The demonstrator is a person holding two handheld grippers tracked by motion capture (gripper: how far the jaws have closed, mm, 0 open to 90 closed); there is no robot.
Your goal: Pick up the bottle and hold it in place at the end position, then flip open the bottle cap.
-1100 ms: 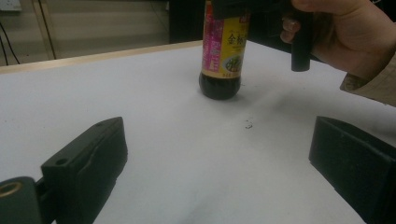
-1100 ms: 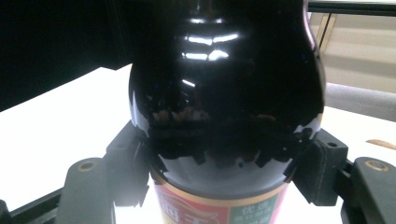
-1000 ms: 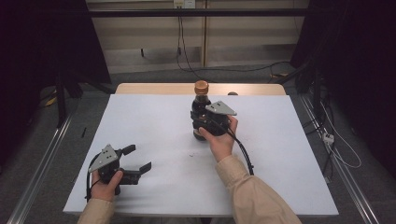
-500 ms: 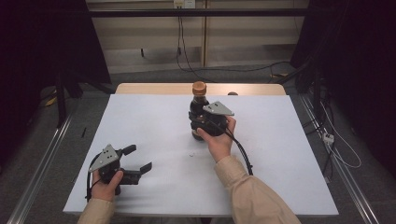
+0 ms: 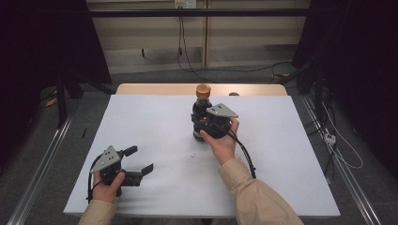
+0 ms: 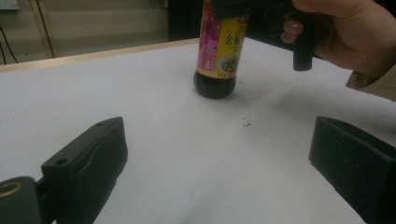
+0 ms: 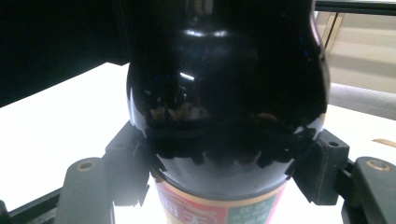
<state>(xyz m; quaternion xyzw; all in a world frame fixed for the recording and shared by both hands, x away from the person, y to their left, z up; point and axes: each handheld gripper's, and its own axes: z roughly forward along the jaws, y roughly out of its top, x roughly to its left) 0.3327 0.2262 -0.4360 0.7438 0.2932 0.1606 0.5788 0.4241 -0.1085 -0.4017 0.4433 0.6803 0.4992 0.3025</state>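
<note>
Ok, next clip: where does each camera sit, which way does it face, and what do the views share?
High view: fixed above the person's side, looking forward and down on the white table; shows both forearms, left gripper and right gripper.
Left gripper view: rides low over the table, looks between its open jaws toward the bottle; the right hand shows top right.
Right gripper view: pressed close to the dark bottle, jaws closed on its sides.
Shared: all three show the bottle and table.
</note>
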